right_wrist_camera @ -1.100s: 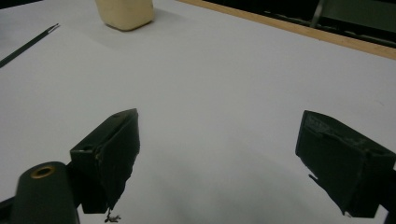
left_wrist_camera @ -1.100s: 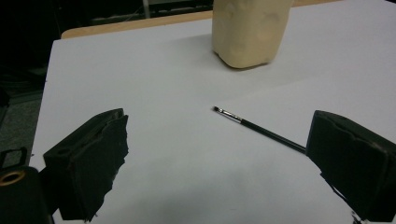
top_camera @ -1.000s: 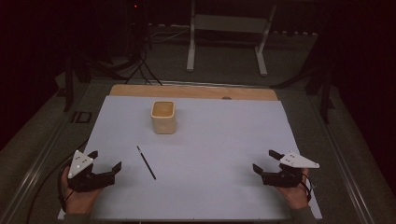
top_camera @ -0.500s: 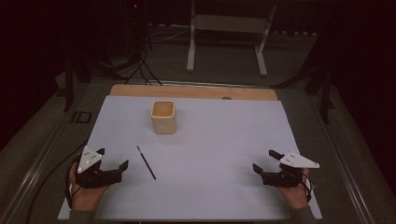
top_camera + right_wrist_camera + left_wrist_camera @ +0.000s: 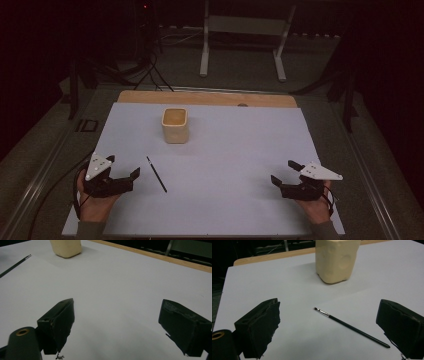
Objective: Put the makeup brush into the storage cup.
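Closer to the paintbrush (image 5: 156, 174) now, left gripper (image 5: 123, 177) fingers spread, released; right gripper (image 5: 285, 172) likewise.

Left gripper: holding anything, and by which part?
Nothing held. The left gripper is open, the brush lying untouched on the sheet between its jaws.

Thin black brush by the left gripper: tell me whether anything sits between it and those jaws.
Nothing visible does. The left gripper has its jaws open and aimed at the brush, with bare white sheet between them. The cream cup stands farther back, beyond the brush's bristle end, off that line.
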The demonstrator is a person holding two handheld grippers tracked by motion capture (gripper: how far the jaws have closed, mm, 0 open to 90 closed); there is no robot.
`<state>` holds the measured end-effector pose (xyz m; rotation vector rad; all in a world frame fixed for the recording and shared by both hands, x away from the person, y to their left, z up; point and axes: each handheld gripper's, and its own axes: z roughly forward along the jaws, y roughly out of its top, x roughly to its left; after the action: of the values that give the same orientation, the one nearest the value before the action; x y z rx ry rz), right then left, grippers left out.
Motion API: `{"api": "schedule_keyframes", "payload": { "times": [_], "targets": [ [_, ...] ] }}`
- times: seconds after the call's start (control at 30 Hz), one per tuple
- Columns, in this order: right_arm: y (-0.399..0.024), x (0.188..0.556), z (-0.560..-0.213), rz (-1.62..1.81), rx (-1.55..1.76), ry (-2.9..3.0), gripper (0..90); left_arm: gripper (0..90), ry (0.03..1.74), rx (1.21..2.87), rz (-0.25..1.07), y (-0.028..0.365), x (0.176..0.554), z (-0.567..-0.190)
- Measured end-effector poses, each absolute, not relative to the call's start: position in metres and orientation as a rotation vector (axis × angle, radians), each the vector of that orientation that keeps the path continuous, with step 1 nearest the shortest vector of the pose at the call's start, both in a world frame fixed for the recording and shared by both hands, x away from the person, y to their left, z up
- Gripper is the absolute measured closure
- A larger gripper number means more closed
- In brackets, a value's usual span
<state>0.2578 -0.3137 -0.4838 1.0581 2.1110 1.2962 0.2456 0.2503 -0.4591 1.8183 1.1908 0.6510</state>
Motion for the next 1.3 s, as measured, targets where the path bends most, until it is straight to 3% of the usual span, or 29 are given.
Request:
{"api": "schedule_keyframes", "payload": {
  "times": [1.3],
  "targets": [
    [-0.314, 0.258, -0.483, 1.302, 1.053, 2.112, 13.2, 4.7, 1.124, 1.859, 0.683, 0.208, 0.265, -0.443]
  ]
}}
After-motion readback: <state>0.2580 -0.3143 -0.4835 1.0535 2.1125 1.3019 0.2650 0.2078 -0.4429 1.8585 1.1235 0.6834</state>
